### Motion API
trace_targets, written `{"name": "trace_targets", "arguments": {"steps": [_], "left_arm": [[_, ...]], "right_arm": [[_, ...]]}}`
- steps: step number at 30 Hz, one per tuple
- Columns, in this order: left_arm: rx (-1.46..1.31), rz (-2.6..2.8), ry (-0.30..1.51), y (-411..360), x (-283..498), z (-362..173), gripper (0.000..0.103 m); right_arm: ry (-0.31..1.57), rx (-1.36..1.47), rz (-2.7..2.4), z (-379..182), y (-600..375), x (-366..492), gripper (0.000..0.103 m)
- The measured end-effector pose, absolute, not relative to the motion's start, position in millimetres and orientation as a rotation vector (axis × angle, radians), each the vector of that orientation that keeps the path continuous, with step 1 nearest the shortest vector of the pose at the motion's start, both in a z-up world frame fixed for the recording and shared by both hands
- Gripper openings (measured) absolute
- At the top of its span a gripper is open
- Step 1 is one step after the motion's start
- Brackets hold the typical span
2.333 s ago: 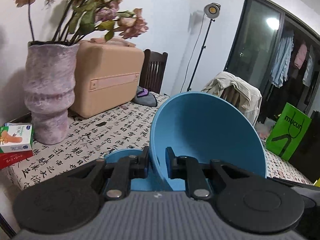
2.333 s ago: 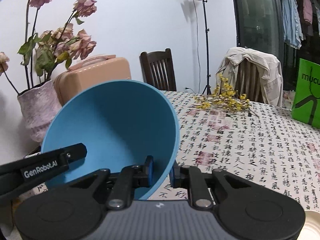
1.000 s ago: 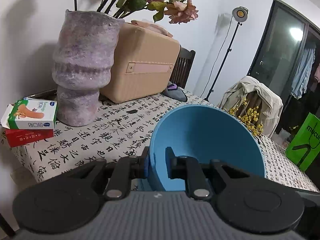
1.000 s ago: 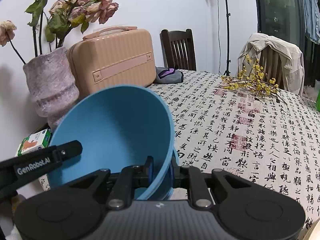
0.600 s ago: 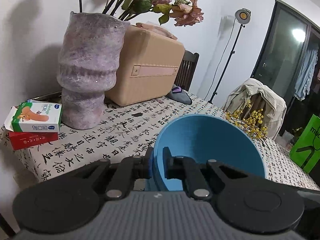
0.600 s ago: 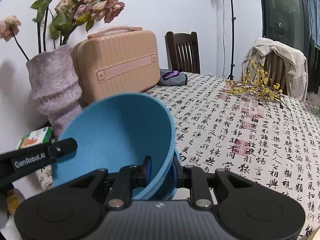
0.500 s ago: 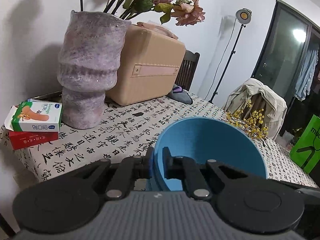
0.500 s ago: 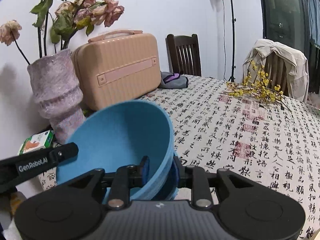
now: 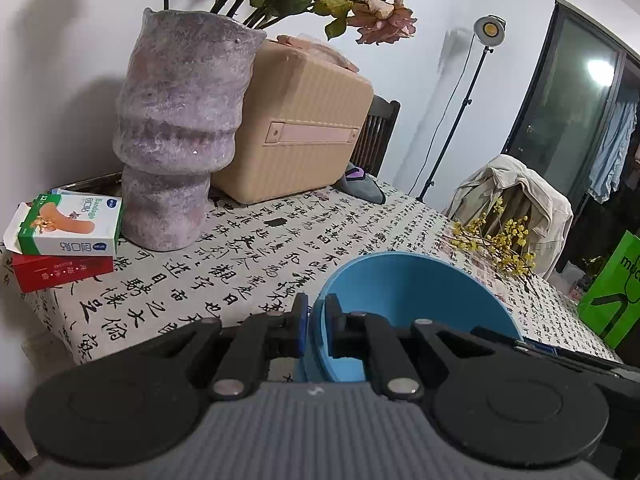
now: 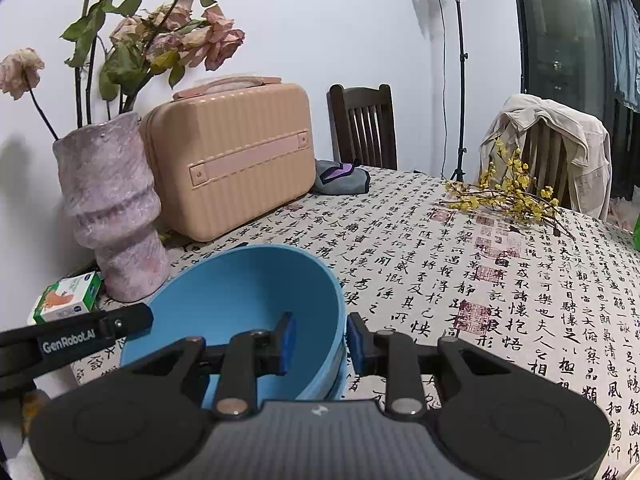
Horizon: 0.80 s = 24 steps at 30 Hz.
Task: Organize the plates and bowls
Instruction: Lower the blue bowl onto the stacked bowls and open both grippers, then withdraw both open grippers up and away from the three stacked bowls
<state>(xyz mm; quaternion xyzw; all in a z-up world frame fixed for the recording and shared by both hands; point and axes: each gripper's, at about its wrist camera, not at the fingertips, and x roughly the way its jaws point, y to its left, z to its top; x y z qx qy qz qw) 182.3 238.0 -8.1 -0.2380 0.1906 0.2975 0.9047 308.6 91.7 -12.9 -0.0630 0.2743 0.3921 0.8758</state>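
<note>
The blue bowl (image 10: 248,304) sits low on the tabletop (image 10: 460,264), directly ahead of both grippers, and a second blue rim showing under it suggests it is nested into another bowl, which fits the job of stacking like with like. The left gripper (image 9: 316,320) is clamped on the bowl's near-left rim, one pad inside the wall and one outside, probably to steady it while it settles. The right gripper (image 10: 318,338) straddles the near-right rim with its pads standing clear of the wall on both sides; the jaws are opening, so I judge this a release with the bowl set down.

Beyond the grippers and to the left stand a mottled purple vase (image 9: 180,136) of dried roses and a peach hard case (image 9: 296,120), both pushed back to the wall, leaving the near tabletop free for dishes. Left of the vase lies a small box reading "Badage" (image 9: 68,224) on a red box. The left gripper's arm in the right view reads "GenRobot.AI" (image 10: 68,336). The tablecloth is printed with Chinese calligraphy, and a green bag (image 9: 612,292) far right shows "muc".
</note>
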Motion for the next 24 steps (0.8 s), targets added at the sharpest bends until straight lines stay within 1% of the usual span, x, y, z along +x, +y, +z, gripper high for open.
{"name": "trace_targets", "arguments": {"steps": [2,3,4,17,19,20,21,22,23,24], "left_arm": [[-0.487,0.616,0.394,237.1,182.7,-7.9,0.010],[-0.487,0.616,0.394,237.1,182.9,-7.9,0.010],[-0.488,0.615,0.394,237.1,182.9,-8.0,0.010],[-0.490,0.604,0.395,238.0,185.2,-1.4,0.010],[-0.497,0.597,0.391,239.3,182.9,-0.9,0.011],[-0.499,0.595,0.385,239.5,181.1,0.1,0.011],[-0.499,0.591,0.378,239.8,178.6,1.3,0.012],[-0.496,0.583,0.372,239.8,176.3,2.8,0.013],[-0.495,0.577,0.364,239.5,173.5,4.3,0.016],[-0.491,0.569,0.356,239.0,169.8,6.0,0.028]], "right_arm": [[0.571,-0.128,0.818,-12.8,90.9,308.6,0.020],[0.562,-0.138,0.804,-13.1,91.1,308.0,0.014],[0.556,-0.146,0.792,-13.4,91.5,307.5,0.011],[0.598,-0.145,0.783,-21.5,93.2,312.9,0.010],[0.601,-0.128,0.787,-20.2,91.1,313.4,0.014],[0.600,-0.116,0.791,-19.1,88.9,313.4,0.015],[0.593,-0.101,0.794,-17.7,85.5,313.2,0.019],[0.588,-0.088,0.801,-16.4,82.1,312.4,0.027],[0.580,-0.073,0.808,-14.8,78.0,311.5,0.032],[0.567,-0.055,0.815,-13.1,72.6,309.6,0.047]]}}
